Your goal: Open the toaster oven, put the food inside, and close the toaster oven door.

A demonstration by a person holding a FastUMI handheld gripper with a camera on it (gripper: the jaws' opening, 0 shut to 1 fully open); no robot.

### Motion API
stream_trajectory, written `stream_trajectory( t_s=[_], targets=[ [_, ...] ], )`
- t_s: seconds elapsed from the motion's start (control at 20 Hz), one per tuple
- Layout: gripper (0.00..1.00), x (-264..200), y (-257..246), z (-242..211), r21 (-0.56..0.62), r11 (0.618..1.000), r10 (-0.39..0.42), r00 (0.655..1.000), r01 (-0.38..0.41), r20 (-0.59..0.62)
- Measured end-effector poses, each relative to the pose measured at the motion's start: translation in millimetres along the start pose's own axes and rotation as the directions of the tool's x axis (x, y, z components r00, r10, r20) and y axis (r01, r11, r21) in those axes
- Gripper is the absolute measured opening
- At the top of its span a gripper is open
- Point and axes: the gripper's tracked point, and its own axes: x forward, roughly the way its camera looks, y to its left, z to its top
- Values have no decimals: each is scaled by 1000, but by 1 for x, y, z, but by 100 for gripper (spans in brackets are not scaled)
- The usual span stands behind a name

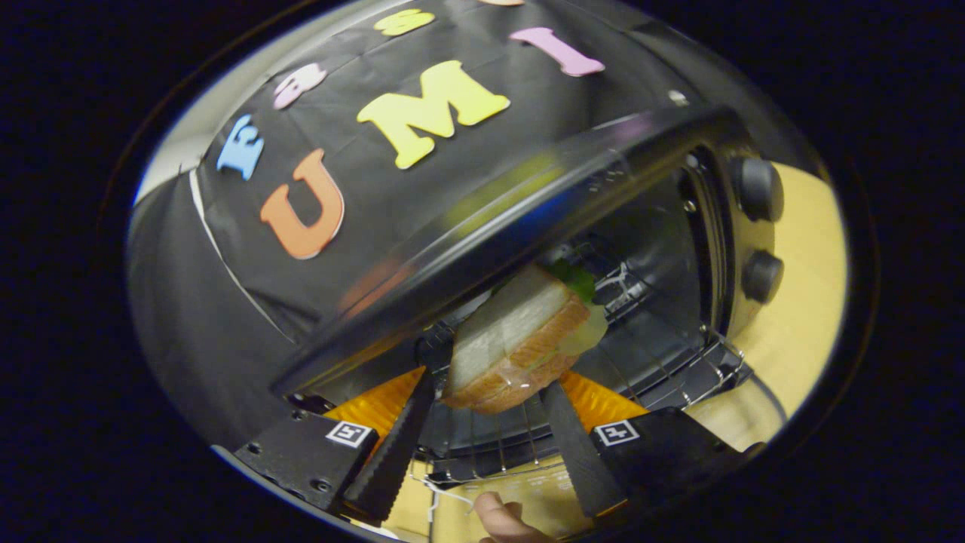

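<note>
toaster oven [528,226] open on yellowish table [799,332]; claw [494,392] grips sandwich [520,339] over rack [663,362]

- Creased black cloth wall [226,302], hung as the booth's backdrop, with a thin white seam running down it.
- Pale yellow wooden tabletop [807,317], seen below and beside the appliance.

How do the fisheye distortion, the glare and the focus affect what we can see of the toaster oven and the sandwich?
In the gripper view, the fisheye lens bends and tilts the toaster oven; its door carries blurred coloured reflections and glare; the sandwich, between the fingers of the claw with both seeming to press on it, is fairly sharp; the wire rack stays readable.
</note>
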Motion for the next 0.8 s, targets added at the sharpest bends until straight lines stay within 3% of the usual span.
stream_trajectory(
  t_s=[0.3, 0.6, 0.8],
  targets=[
    [97, -3, -3, -17, -224, 972, -88, 992, 67, -87],
    [96, -25, -13, -36, -483, 862, -244, 962, 156, -126],
    [99, -53, -14, -44, -451, 883, -251, 943, 131, -218]
  ],
)
